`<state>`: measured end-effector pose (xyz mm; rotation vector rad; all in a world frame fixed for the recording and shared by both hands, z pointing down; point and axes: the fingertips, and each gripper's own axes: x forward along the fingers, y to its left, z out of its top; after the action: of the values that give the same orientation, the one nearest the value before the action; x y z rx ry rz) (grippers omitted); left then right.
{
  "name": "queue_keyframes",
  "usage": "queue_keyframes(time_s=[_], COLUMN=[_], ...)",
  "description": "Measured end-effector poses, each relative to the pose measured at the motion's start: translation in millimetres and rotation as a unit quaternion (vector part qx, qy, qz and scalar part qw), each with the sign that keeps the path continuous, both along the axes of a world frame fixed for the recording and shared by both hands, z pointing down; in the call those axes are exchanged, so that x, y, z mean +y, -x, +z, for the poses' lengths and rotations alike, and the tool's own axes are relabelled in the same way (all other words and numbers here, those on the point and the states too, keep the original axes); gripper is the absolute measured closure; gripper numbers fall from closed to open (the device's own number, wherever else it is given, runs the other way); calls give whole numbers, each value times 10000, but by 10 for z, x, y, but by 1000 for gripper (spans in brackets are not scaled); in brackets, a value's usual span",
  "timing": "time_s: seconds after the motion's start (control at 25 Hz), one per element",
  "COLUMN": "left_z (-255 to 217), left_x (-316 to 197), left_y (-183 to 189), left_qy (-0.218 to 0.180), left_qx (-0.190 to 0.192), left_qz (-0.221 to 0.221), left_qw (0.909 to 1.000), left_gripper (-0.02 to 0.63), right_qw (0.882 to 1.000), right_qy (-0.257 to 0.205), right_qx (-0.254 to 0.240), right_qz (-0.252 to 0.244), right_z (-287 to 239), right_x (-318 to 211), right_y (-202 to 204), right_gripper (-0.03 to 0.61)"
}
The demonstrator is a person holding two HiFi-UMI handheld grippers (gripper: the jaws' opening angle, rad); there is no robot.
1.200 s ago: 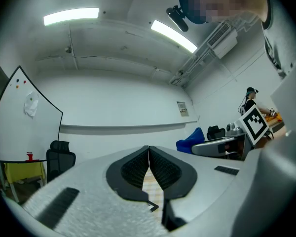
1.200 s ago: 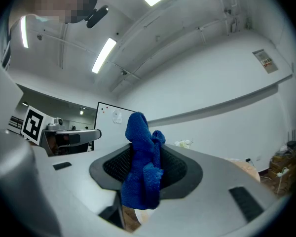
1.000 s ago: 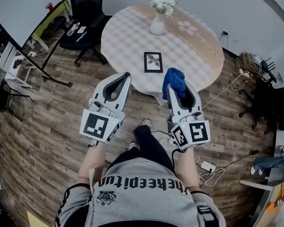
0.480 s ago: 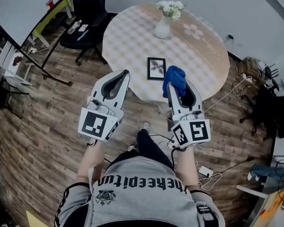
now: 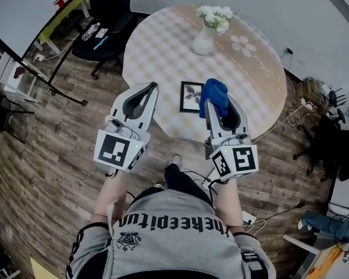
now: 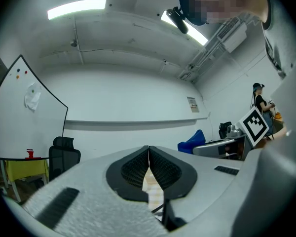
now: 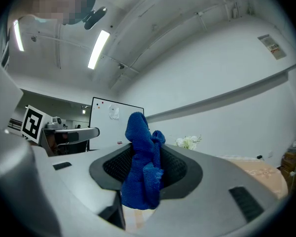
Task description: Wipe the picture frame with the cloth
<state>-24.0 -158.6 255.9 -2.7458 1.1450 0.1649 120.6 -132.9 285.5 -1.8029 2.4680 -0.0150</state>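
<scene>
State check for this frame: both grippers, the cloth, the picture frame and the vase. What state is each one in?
Left gripper: shut, nothing between its jaws.
Right gripper: shut on the blue terry cloth.
Blue terry cloth: bunched, sticking up out of the jaws.
Black picture frame: lying flat on the round table.
White vase of flowers: upright.

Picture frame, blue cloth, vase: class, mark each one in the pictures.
picture frame [image 5: 191, 96], head view, its dark print.
blue cloth [image 7: 142, 162], right gripper view, its bunched middle.
vase [image 5: 203, 41], head view, its white body.
</scene>
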Motion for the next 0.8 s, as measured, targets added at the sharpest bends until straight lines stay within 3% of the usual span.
queue_keyframes(time_s=[0.36, 0.8], left_z=[1, 141], left_x=[-389, -553], left_y=[-99, -272], left_qy=[-98, 55], left_qx=[-5, -133], left_qz=[-269, -395], left_qw=[9996, 9991], left_gripper=[597, 597], right_qw=[9995, 9978], right_qy=[59, 353], right_qx=[-10, -271], right_qz=[-323, -482], right_z=[120, 371], right_x=[-477, -726], right_y=[-83, -208], right_gripper=[430, 430])
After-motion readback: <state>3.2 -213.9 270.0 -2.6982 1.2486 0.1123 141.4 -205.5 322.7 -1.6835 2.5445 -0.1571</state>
